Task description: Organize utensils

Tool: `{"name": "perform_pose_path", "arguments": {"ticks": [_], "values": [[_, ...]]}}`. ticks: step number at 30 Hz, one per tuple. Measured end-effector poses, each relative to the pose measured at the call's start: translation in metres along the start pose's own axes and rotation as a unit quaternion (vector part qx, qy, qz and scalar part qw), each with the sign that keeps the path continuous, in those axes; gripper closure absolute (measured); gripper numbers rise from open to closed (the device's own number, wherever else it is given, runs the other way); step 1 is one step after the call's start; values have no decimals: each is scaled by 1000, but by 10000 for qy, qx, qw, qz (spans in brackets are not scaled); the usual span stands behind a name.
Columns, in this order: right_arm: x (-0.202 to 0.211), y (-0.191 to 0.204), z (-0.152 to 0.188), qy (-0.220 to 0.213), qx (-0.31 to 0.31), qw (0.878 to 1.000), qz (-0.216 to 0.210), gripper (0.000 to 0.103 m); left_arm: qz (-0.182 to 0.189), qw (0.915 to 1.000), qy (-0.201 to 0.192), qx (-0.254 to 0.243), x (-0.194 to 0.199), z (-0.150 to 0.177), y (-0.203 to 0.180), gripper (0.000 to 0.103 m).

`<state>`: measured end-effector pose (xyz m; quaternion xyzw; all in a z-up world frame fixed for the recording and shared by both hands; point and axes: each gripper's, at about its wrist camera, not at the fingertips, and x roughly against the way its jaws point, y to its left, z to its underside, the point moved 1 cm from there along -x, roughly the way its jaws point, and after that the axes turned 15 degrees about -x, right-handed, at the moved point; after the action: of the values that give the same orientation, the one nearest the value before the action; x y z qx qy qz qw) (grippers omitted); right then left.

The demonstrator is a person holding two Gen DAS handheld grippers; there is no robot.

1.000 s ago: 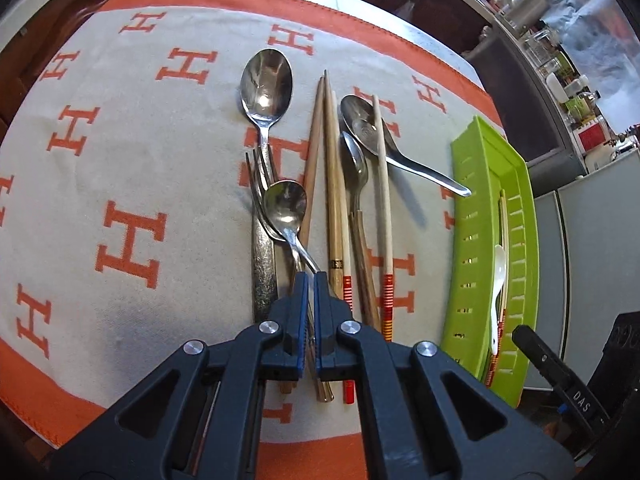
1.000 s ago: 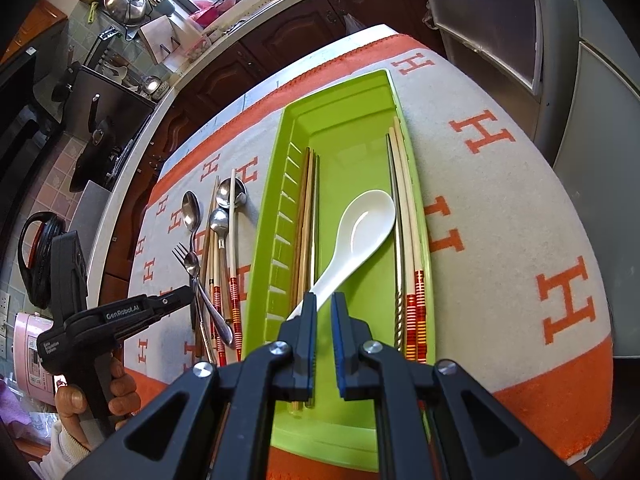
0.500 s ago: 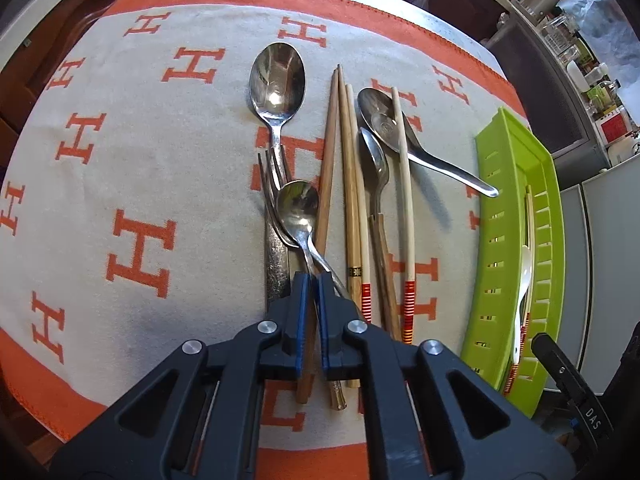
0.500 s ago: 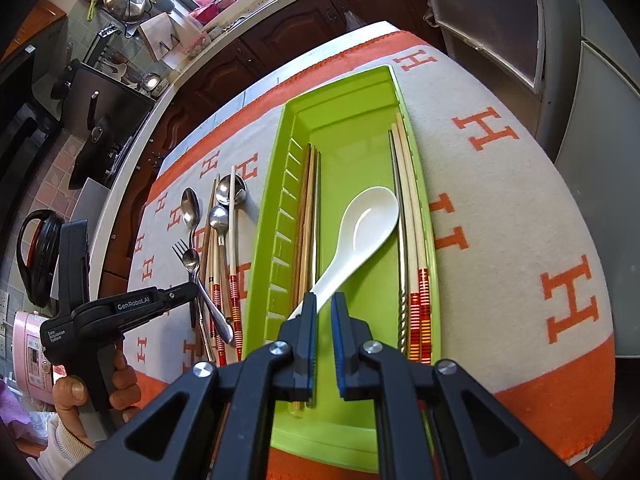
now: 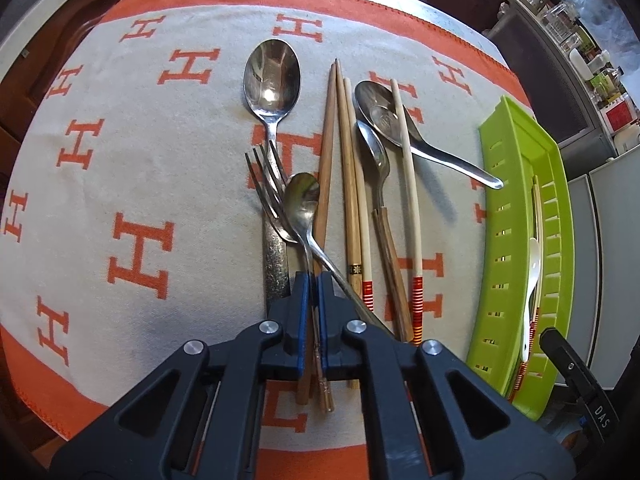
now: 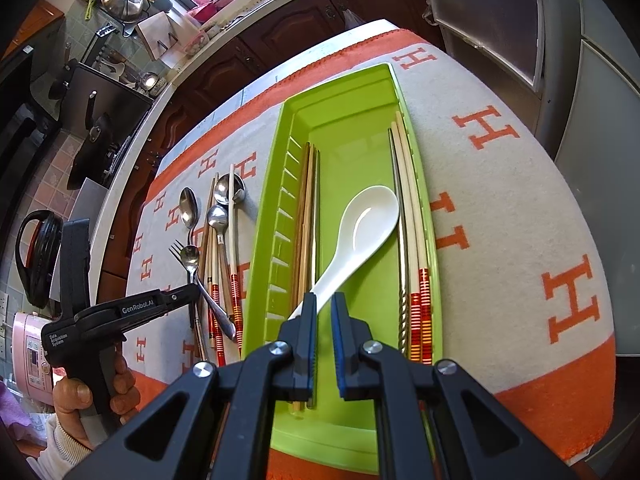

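Lifted a bit higher now, the left gripper (image 5: 311, 304) pinches the fork (image 5: 267, 188) handle to carry it toward the green tray (image 5: 516, 184), while the right gripper (image 6: 323, 332) waits slightly open, holding nothing.

White-and-orange H-patterned cloth (image 5: 120, 152) covers the table — loose cutlery (image 5: 340, 184) and a green tray (image 6: 344, 128) lie on it.

The left gripper (image 5: 312, 280) has its fingers (image 5: 301, 308) nearly closed around the fork (image 5: 267, 196) handle. Right of the fork lie chopsticks (image 5: 347, 168) and spoons (image 5: 376, 152); farther right stands the green tray (image 5: 504, 208).
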<state>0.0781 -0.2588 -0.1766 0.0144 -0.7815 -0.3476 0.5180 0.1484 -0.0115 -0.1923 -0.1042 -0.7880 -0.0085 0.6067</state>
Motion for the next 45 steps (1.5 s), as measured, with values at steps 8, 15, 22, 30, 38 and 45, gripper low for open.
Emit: {"name": "perform_pose_path", "arguments": {"ticks": [8,15,22,30,38,45], "values": [[2,1,-2,-4,23,10000,-29,94,229,9997,1,20,16,12,6,103],[10,-3,-5,-73,-29,9999,-75,94,659,9975,-212,-133,54,14,-10,103],[22,-14,-12,-199,-227,9995,68,94,1184,9886,-378,-854,81,0,-77,103],[33,-31,-19,-368,-473,9980,203,94,1484,9803,-62,-1299,50,-16,-151,103],[33,-32,-19,-405,-442,9977,315,94,1190,9799,174,-1591,15,-16,-174,103],[32,-27,-18,-394,-377,9979,349,94,845,9788,-62,-1865,29,-8,-170,103]]}}
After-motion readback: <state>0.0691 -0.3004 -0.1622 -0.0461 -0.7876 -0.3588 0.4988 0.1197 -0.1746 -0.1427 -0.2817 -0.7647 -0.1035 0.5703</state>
